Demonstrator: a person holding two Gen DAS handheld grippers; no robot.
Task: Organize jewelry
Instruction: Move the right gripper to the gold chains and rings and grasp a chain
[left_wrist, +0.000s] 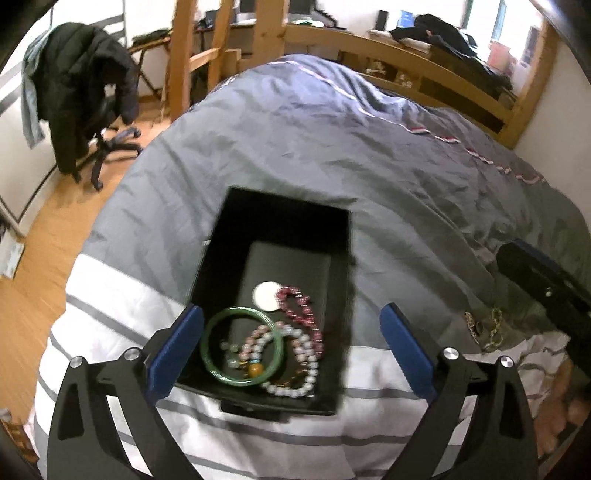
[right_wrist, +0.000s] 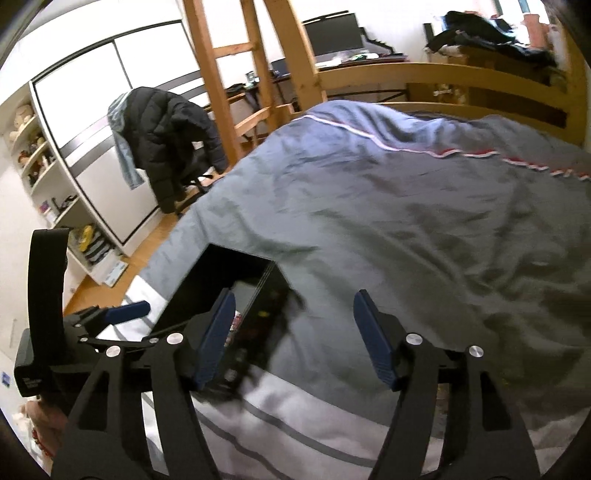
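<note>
On the bed (left_wrist: 332, 155), atop a grey and white striped duvet, a black box (left_wrist: 280, 221) is set with its top open. Inside it, near the front wall, a green bangle (left_wrist: 207, 332), a pale bead bracelet (left_wrist: 306, 354), a dark red bead bracelet (left_wrist: 299, 302) and a white disc (left_wrist: 264, 295) are seen heaped together, the bangle overlapping the pale beads. To the right of the box, on the duvet, a thin chain (left_wrist: 484, 328) is left outside, well apart from the rest.

The left gripper (left_wrist: 291, 343) is held over the front of the box with its blue fingers spread wide and nothing between them. The right gripper (right_wrist: 293, 339) is likewise spread and empty, poised just right of the box (right_wrist: 221, 273) above bare duvet; the chain is not visible in its view.

The chain is judged the piece yet to be put away. It is likely light, limp and slippery, and may sink into the soft fabric, so a pinch at a bunched part would be preferred over a single strand. The bangle is probably rigid and breakable; it would be best taken across its rim. The bead strings are expected to sag and swing when lifted.
</note>
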